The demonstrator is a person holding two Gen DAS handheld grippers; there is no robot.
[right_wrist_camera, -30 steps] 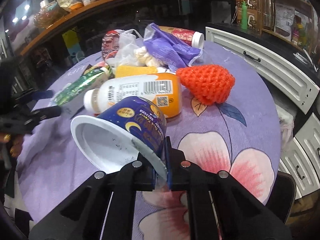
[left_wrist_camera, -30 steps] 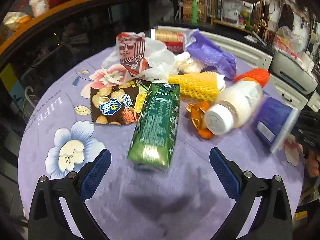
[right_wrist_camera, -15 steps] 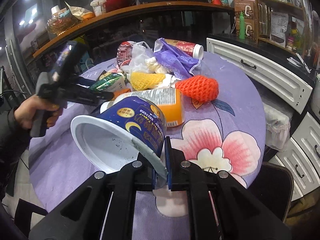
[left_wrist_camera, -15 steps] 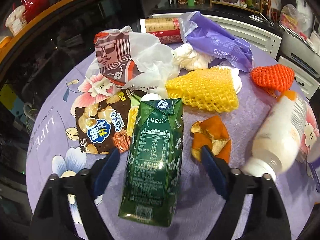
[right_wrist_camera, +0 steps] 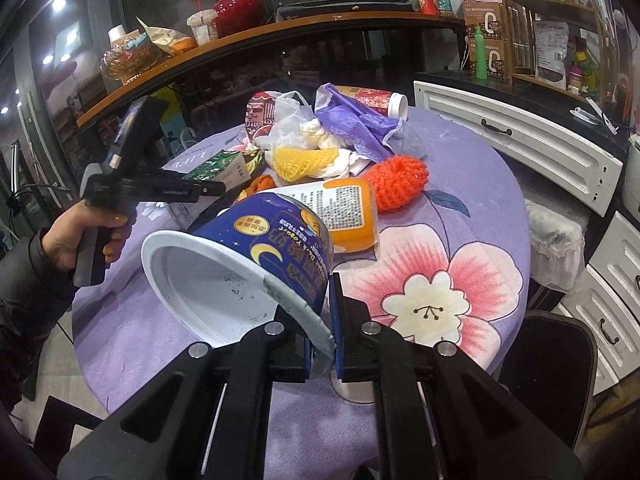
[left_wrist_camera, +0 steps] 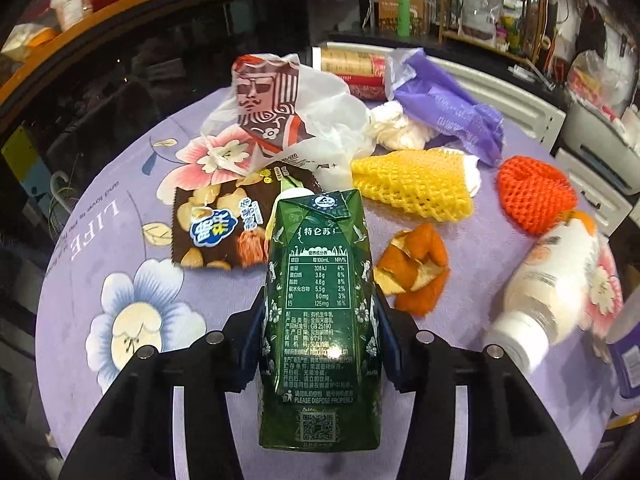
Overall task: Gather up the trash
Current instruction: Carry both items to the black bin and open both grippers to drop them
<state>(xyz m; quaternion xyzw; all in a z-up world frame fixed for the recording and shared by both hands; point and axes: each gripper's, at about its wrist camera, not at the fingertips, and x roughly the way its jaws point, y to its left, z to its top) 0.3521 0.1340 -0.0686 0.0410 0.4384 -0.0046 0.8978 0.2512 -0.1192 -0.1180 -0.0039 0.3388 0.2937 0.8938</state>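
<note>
While trash litters the purple floral desk (left_wrist_camera: 132,360) | left tool (left_wrist_camera: 318,326) pinches green rectangular milk carton (left_wrist_camera: 320,320) | right tool (right_wrist_camera: 322,320) clamps blue paper yogurt tub's (right_wrist_camera: 256,264) rim | most remains (no bin visible).

The left gripper (left_wrist_camera: 318,336) has moved in over the round purple flowered tablecloth (left_wrist_camera: 132,364) and closed: a second ago its blue-padded fingers (left_wrist_camera: 250,344) stood wide apart short of the dark green milk carton (left_wrist_camera: 320,320), and now they press both of its long sides (the carton lay free on the cloth before). The white plastic bottle with an orange label (left_wrist_camera: 544,300) now lies farther right in the left wrist view.
</note>
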